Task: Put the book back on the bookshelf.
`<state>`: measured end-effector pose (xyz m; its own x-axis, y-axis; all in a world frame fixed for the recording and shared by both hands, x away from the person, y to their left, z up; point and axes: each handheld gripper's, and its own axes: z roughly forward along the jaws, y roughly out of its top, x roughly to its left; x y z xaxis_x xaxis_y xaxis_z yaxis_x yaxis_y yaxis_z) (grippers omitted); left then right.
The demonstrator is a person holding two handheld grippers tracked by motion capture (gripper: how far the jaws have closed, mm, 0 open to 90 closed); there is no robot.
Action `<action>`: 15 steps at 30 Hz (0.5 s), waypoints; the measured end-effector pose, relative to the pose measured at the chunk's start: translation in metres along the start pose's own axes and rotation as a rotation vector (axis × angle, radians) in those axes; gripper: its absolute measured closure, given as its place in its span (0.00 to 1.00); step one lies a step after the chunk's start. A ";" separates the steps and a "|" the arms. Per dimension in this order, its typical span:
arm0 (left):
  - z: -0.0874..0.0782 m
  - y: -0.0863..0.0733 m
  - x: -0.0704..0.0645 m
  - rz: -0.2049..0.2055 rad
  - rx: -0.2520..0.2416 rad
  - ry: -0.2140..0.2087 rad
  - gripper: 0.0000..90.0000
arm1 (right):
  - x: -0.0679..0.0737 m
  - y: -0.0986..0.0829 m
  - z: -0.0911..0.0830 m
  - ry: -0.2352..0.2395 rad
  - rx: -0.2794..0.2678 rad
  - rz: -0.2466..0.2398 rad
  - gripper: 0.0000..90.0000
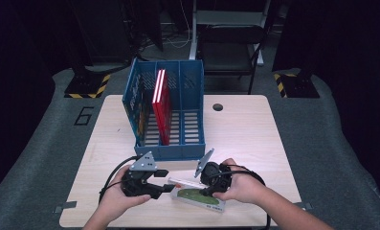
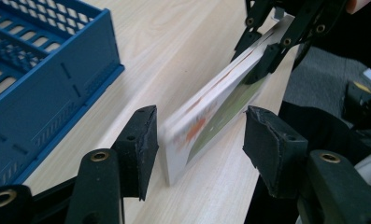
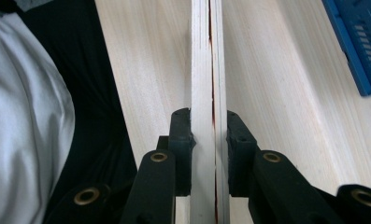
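Blue rack (image 1: 192, 143) holding red book (image 1: 161, 103); table (image 1: 245, 129).

Both grippers, left gripper (image 1: 164, 184) and right gripper (image 1: 204, 190), are black with brass-ringed screws, grey three-cornered plates and trailing black cables.

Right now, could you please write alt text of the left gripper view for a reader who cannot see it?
A thin book stands on edge on a wooden table, between the open left gripper. The right gripper clamps its far end. A blue slotted rack sits at left.
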<state>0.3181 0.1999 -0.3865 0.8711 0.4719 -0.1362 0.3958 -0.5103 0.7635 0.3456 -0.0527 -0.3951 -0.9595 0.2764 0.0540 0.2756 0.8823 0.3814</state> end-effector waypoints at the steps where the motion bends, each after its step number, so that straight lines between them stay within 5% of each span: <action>1: -0.002 -0.002 0.001 -0.004 -0.007 0.011 0.50 | 0.000 0.000 -0.002 -0.007 0.001 0.021 0.85; 15: 0.001 -0.034 0.023 -0.085 0.014 0.066 0.50 | -0.014 0.014 -0.053 -0.071 -0.066 0.270 0.85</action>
<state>0.3249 0.2270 -0.4163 0.8129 0.5605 -0.1579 0.4721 -0.4756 0.7422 0.3600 -0.0644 -0.3415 -0.8448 0.5260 0.0984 0.5143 0.7471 0.4210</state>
